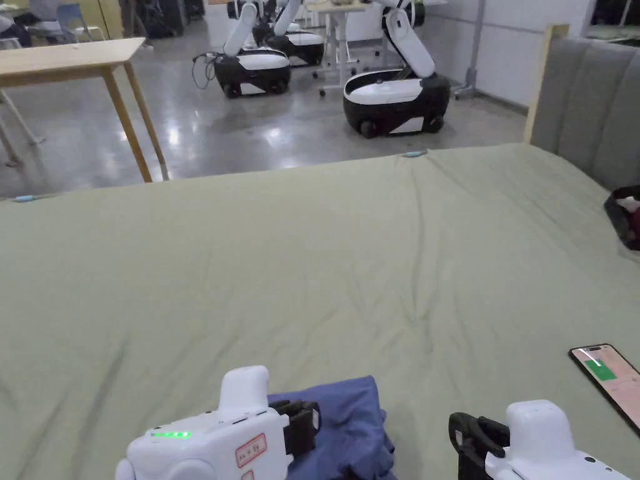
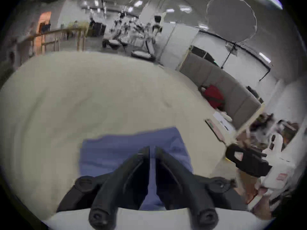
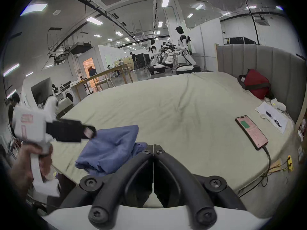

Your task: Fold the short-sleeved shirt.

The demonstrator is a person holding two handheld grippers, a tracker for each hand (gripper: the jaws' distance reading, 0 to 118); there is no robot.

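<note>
A blue short-sleeved shirt (image 1: 350,425) lies folded into a small bundle on the green bed sheet (image 1: 312,262), near its front edge. My left gripper (image 1: 311,420) hovers just over the shirt's left part. In the left gripper view its jaws (image 2: 152,148) stand almost together with a thin slit, nothing between them, and the shirt (image 2: 124,150) lies below. My right gripper (image 1: 457,431) hangs to the right of the shirt, apart from it. Its jaws (image 3: 154,146) are shut and empty. The right gripper view has the shirt (image 3: 109,144) under the left gripper (image 3: 90,132).
A phone (image 1: 609,375) on a cable lies on the sheet at the right front. A red and black bag (image 1: 625,219) sits against the grey headboard (image 1: 587,100). Papers (image 3: 272,117) lie near it. Beyond the bed stand a wooden table (image 1: 69,59) and wheeled robots (image 1: 394,94).
</note>
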